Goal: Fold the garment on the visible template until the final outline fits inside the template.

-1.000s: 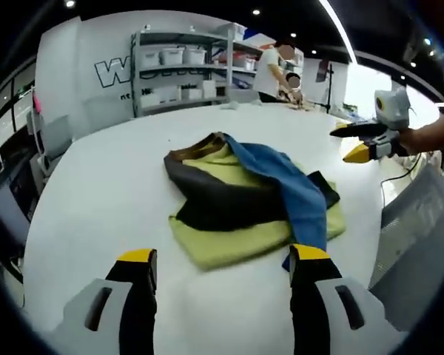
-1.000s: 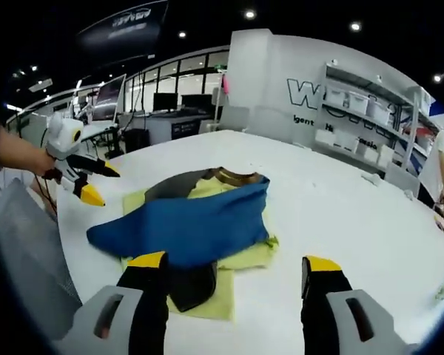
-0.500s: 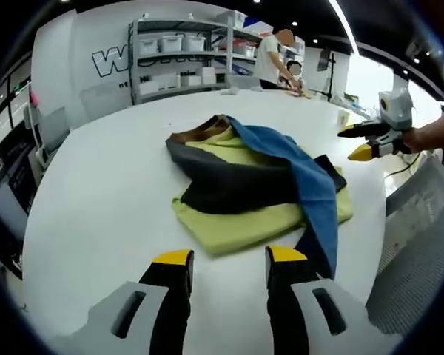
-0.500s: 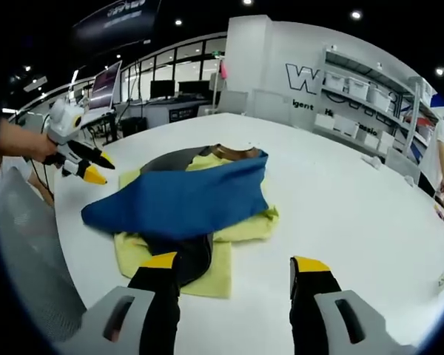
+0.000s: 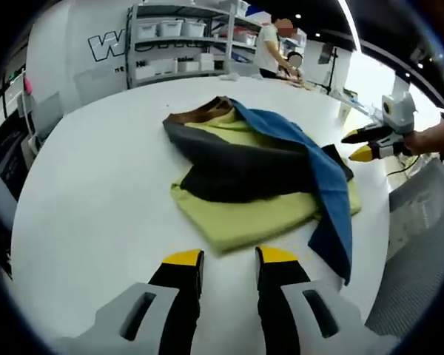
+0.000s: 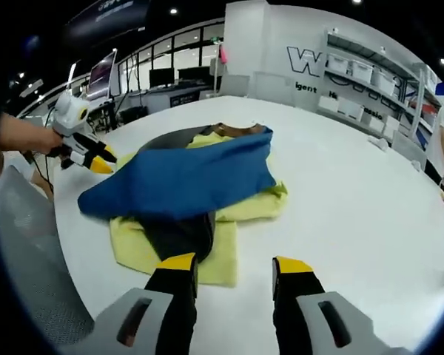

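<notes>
A garment (image 5: 244, 177) in yellow-green, dark grey and blue, with a brown collar, lies crumpled on the white table (image 5: 96, 185). Its blue part drapes across the top and hangs toward the table's edge. My left gripper (image 5: 229, 257) hovers just short of the yellow-green hem, jaws narrowly apart with nothing between them. My right gripper (image 6: 235, 264) sits at the opposite side, just short of the garment (image 6: 185, 185), also narrowly open and empty. Each gripper appears in the other's view: the right gripper (image 5: 364, 146) beyond the blue sleeve, the left gripper (image 6: 96, 159) held by a hand at the left.
Metal shelves (image 5: 181, 44) with white bins stand behind the table, and people (image 5: 270, 48) work at a far bench. A grey mesh chair (image 5: 422, 222) sits at the table's edge, also seen as a chair (image 6: 22, 244). Desks with monitors (image 6: 107, 81) line the far side.
The jaws of both grippers have narrowed a good deal. Both cameras have come closer to the garment's edge. The garment itself lies as before.
</notes>
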A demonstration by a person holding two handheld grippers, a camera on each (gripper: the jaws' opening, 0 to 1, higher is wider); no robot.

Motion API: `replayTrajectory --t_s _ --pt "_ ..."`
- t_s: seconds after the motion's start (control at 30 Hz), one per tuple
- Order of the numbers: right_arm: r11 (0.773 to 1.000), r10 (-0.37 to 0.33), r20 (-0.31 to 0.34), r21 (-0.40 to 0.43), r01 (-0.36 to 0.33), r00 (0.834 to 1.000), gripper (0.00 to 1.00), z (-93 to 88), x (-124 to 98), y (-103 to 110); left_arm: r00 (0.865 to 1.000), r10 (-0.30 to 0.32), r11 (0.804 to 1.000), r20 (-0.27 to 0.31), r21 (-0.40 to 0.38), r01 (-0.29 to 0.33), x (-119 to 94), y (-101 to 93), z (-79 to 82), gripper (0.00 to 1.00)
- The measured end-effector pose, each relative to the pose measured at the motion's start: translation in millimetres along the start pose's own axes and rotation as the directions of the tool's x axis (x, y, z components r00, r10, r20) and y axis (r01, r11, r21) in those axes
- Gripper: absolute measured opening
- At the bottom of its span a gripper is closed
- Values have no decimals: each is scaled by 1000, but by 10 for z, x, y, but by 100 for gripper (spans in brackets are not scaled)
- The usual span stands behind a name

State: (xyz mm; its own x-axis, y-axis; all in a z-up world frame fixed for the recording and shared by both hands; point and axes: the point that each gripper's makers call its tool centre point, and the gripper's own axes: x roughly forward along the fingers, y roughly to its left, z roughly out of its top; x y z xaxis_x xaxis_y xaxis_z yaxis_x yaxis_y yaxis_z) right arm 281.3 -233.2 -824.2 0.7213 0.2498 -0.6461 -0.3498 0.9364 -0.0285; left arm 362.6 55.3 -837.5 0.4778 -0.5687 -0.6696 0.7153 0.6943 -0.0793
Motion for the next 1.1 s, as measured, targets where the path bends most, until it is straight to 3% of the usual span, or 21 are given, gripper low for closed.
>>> replayTrajectory --t_s 0.2,0.37,0.5,0.63,0.73,0.93,1.1 --pt "1000 13 -27 17 -13 1000 27 -68 52 26 1000 -3 1000 -3 -22 3 45 64 14 24" --pt "999 16 -40 33 -15 999 20 -102 79 30 1000 -14 1000 -17 22 14 44 35 2 20" --pt "999 21 -43 32 -20 999 13 -111 94 76 1000 -3 999 -26 47 5 20 24 -16 8" --pt "999 30 -36 24 -29 999 9 -103 103 112 1000 -8 999 -4 39 8 -5 13 16 8" --pt "999 27 -31 20 -27 999 0 -88 97 98 1000 -1 999 -3 35 1 -4 34 20 8" --pt "999 24 -18 22 -24 1000 0 -57 62 63 1000 -1 999 9 49 0 16 34 81 17" --pt "999 23 -7 27 -23 1000 0 -25 35 73 1000 -30 998 -4 62 31 72 -45 84 8"
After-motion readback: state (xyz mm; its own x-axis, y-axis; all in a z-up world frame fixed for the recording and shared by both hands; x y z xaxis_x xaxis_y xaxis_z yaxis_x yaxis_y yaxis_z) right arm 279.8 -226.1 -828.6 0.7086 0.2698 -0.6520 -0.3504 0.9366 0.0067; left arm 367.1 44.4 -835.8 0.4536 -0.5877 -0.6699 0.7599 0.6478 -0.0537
